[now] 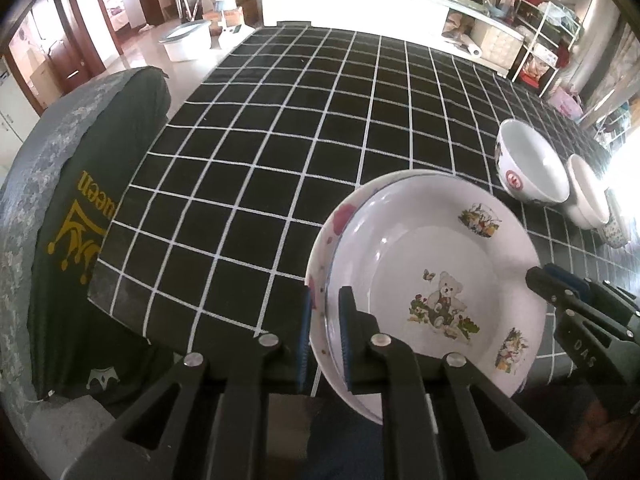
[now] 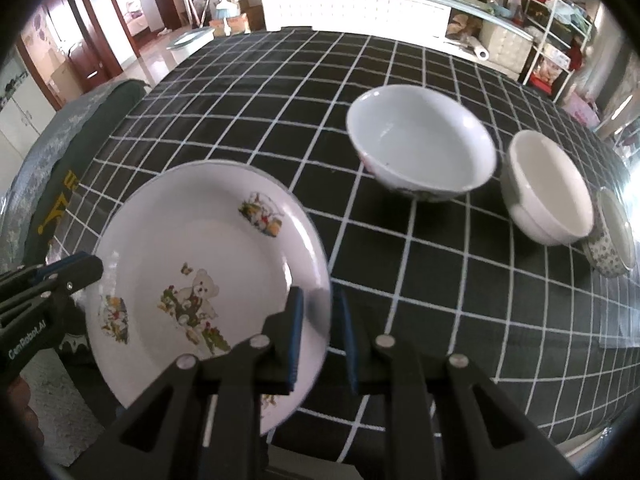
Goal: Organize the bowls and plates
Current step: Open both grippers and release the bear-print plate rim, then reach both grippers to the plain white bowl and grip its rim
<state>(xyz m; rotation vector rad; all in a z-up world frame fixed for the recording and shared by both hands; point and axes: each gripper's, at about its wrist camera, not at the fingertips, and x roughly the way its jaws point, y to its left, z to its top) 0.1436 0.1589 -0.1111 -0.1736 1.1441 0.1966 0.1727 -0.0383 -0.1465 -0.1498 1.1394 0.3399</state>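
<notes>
Two white plates are stacked at the near edge of the table. The top one, a teddy-bear plate (image 1: 436, 264) (image 2: 200, 248), lies on a plate with red spots (image 1: 340, 216). My left gripper (image 1: 325, 336) is shut on the stack's left rim, one finger on each side. My right gripper (image 2: 318, 332) is shut on the bear plate's right rim; it also shows in the left wrist view (image 1: 560, 292). A large white bowl (image 2: 420, 144) (image 1: 532, 160), a plain white bowl (image 2: 548, 188) (image 1: 588, 196) and a small flowered bowl (image 2: 612, 236) stand in a row to the right.
The table carries a black cloth with a white grid (image 1: 320, 120). A chair with a green cover (image 1: 80, 200) stands at the table's left edge. A white counter (image 1: 352, 4) and cluttered shelves (image 1: 548, 40) lie beyond the far edge.
</notes>
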